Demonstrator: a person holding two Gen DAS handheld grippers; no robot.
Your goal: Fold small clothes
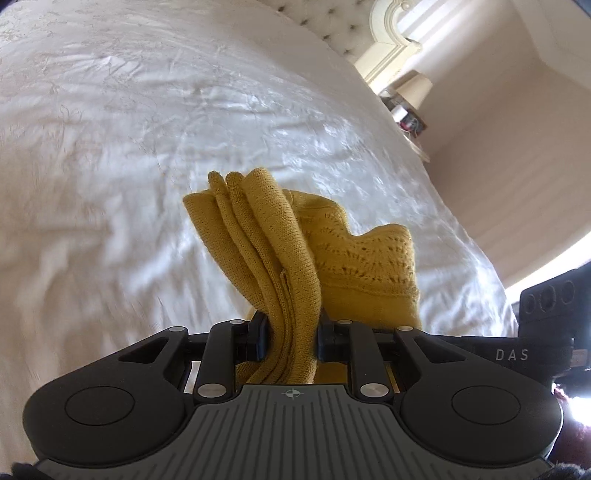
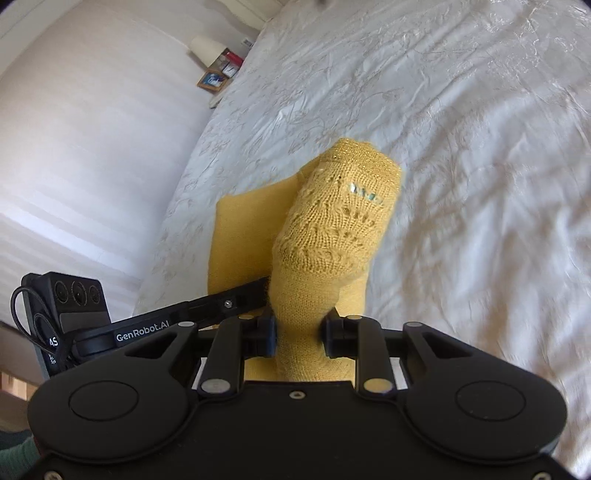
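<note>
A mustard-yellow knitted garment point(image 1: 280, 240) hangs bunched above the white bedspread point(image 1: 129, 129). My left gripper point(image 1: 291, 339) is shut on a thick bundle of its folds, which stick up past the pads. In the right wrist view the same garment point(image 2: 332, 221) shows a lace-pattern band with a glittery edge. My right gripper point(image 2: 300, 338) is shut on it, the cloth squeezed between the pads. Both grippers are close side by side: the left one's body point(image 2: 62, 314) shows at the left of the right wrist view.
The wrinkled, embroidered bedspread point(image 2: 461, 110) fills most of both views. A tufted headboard point(image 1: 332, 22) lies at the far end. A bedside table with a lamp point(image 1: 410, 96) stands by one side of the bed. Another lamp point(image 2: 207, 48) and a picture frame point(image 2: 212, 79) stand by the other.
</note>
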